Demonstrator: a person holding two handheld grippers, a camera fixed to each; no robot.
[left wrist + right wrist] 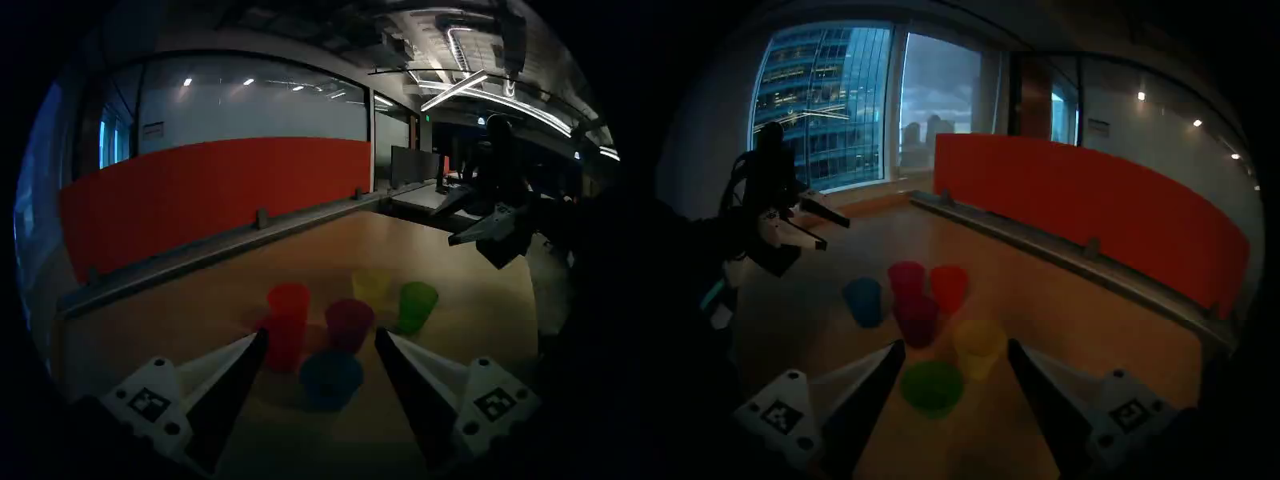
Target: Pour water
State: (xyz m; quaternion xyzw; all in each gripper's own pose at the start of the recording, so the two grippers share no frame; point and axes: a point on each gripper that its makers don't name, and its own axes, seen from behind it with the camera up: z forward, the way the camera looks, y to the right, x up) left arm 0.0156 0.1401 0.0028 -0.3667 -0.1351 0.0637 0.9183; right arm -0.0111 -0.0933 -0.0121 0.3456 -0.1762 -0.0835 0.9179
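The left hand-held gripper (320, 332) hangs over the table (480, 320) with its jaws spread wide and nothing between them. Just ahead of its fingertips a cluster of cups stands on the wood. The blue cup (330, 380) is nearest and shows between the two fingers, with the maroon cup (350, 320) just beyond it. The red cup (288, 308) stands ahead by the left finger. The yellow cup (370, 284) and green cup (416, 304) are farther off toward the right finger. The right hand-held gripper (954, 344) is likewise wide and empty, facing the same cluster from the opposite side. From there the green cup is nearest, between its fingers, the yellow cup is just beyond it to the right, and the blue cup is far off to the left. A red partition (216, 192) runs along the table beyond the cups.
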